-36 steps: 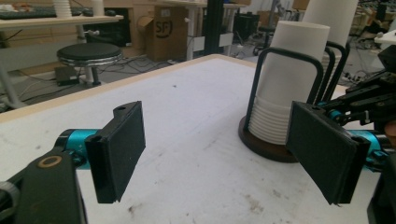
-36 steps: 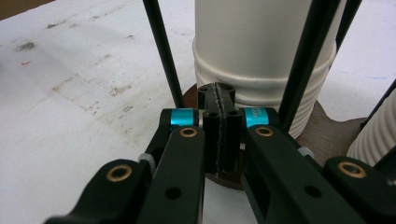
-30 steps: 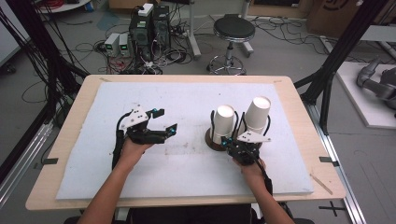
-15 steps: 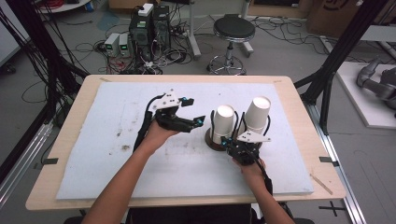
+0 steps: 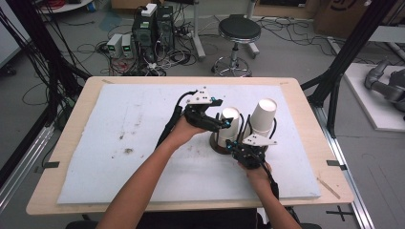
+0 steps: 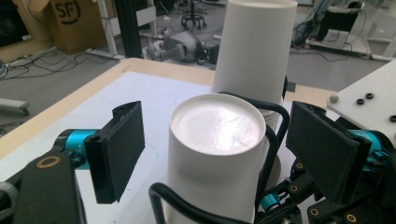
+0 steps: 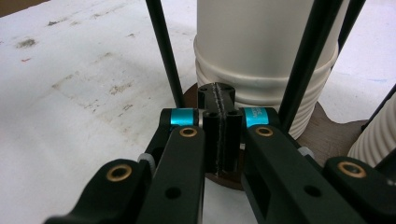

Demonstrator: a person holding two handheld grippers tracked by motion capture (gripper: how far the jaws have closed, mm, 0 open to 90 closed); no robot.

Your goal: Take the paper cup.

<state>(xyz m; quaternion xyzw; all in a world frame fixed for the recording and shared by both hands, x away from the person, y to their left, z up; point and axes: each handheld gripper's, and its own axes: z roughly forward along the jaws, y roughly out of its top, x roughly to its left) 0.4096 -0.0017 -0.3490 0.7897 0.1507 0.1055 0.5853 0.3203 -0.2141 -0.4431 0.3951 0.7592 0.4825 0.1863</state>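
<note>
Now bracketing left cup (image 6: pixel 215 154) with left gripper (image 5: pixel 220 123), jaws wide, empty; right gripper (image 7: pixel 219 133) pinching, closed, on base (image 7: pixel 327 135). Next: closing squarely, lifting.

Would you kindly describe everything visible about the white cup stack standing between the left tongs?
The white cup stack looks like paper cups nested upside down, flat matte base on top, ribbed rims ringed lower down. It stands upright on a round brown base, inside black wire loops. The left tongs are open, their pads either side near its top, not touching. A second, taller stack stands beside it.
</note>
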